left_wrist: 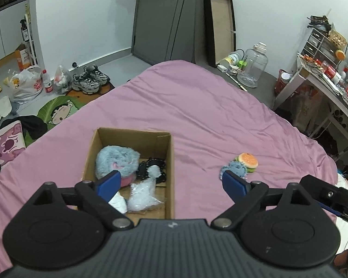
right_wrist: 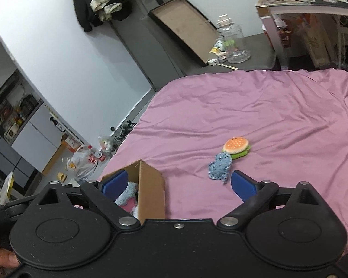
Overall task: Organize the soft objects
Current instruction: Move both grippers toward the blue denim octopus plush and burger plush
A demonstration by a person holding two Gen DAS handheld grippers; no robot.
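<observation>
Hiding behind the gripper (right_wrist: 179,185), the box (right_wrist: 150,185) shows partly.

An open cardboard box (left_wrist: 150,139) sits on the pink bedsheet (left_wrist: 208,115), flaps up, its far end bare. Inside, a fluffy pale-blue plush (left_wrist: 117,162) with a pink patch fills the left side. Beside it lies a black beaded tangle (left_wrist: 150,169) with a small grey pompom (left_wrist: 155,171), and nearer the front a clear plastic bag of white stuffing (left_wrist: 142,197) and a white cloth piece (left_wrist: 118,202). Well apart to the right, out on the sheet, a small frayed blue denim toy (right_wrist: 219,166) lies flat, touching a hamburger-shaped squishy (right_wrist: 236,147) with an orange bun and green edge.
</observation>
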